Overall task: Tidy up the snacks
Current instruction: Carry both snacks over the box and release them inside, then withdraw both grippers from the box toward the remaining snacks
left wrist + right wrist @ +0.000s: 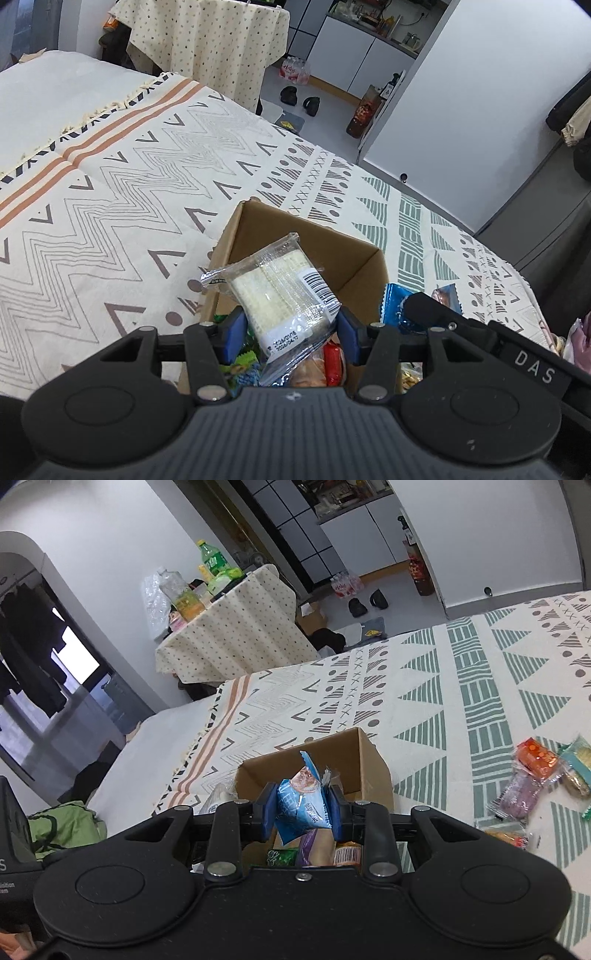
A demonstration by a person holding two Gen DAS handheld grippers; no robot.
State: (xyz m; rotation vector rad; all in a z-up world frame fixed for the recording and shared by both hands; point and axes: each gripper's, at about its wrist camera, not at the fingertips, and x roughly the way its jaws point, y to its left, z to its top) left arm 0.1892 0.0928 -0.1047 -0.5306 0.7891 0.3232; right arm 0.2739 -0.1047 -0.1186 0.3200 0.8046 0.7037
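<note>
The cream bedspread with zigzag and triangle print carries everything here, and the open brown cardboard box sits on it, already part-filled with mixed wrapped snacks. Both grippers hang over that box at once, which looks like the main risk: the 2 tools are close together above 1 small opening, so they could knock each other or catch the box wall and tip it on the soft cover.

The left gripper has its blue pads closed on the lower end of a clear-wrapped pale wafer pack with a barcode label. Most of the pack sticks out beyond the pads, so it could pivot or slip on the slick film.

The right gripper is closed on a small blue crinkled snack packet, squeezed to a peak; it may cling to a pad on release.

A loose cluster of orange, purple and teal packets lies well apart on the bedspread, not yet boxed.
</note>
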